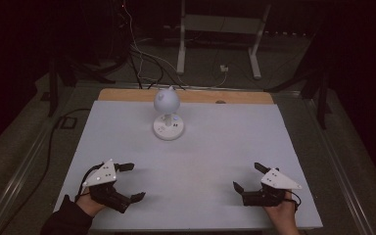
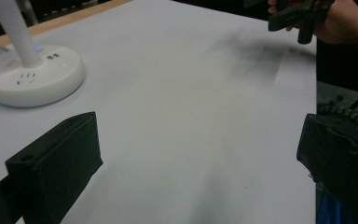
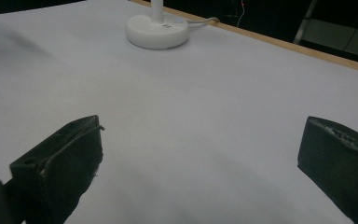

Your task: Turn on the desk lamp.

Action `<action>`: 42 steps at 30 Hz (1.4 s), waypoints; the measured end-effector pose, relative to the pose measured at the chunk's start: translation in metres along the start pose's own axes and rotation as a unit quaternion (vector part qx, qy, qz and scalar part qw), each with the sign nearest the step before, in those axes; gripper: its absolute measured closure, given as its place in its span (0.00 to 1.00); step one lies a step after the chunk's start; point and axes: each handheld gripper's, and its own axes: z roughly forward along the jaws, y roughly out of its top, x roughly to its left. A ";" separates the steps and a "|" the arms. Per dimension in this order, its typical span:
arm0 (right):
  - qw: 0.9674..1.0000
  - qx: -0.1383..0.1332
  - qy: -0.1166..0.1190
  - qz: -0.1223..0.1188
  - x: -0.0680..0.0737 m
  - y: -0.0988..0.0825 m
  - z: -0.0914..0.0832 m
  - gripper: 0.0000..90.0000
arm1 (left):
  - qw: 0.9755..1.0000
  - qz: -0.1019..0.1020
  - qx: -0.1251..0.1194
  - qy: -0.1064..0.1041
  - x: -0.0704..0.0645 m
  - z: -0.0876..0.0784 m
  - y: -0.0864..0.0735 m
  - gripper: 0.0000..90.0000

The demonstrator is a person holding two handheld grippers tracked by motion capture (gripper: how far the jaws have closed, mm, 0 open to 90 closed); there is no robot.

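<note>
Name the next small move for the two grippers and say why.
Probably ease the left gripper forward toward the round white lamp base: both grippers, including the right gripper, rest open and empty near the table's front edge, and the lamp is the sole object there.

I'm seeing a matt white sheet (image 1: 215, 147) over a wood table edge (image 1: 127, 95) (bare strip); glossy plastic lamp base (image 1: 169, 128); my jaws looking matt black.

Dim room, dark surround. White table (image 1: 196, 147) evenly lit; soft smeared shadows ahead of left gripper (image 2: 200, 154); jaws blurred.
</note>
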 end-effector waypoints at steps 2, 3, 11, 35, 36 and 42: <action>1.000 0.001 0.001 0.002 0.000 0.000 0.000 0.00 | 1.000 -0.001 -0.001 0.001 0.000 0.001 0.003 0.00; 1.000 0.001 0.001 0.002 0.000 0.000 0.000 0.00 | 1.000 -0.001 -0.001 0.002 0.001 0.002 0.005 0.00; 1.000 -0.001 0.002 0.005 -0.001 0.000 -0.001 0.00 | 1.000 -0.004 -0.010 0.009 0.006 0.009 0.019 0.00; 1.000 -0.005 0.005 0.012 -0.002 -0.001 -0.003 0.00 | 0.999 -0.028 -0.008 0.043 0.017 0.050 0.054 0.00; 1.000 -0.004 0.005 0.013 -0.003 -0.001 -0.003 0.00 | 0.999 -0.025 -0.008 0.046 0.017 0.052 0.056 0.00; 1.000 -0.003 0.007 0.012 -0.003 -0.001 -0.002 0.00 | 0.997 -0.029 -0.007 0.072 0.020 0.061 0.064 0.00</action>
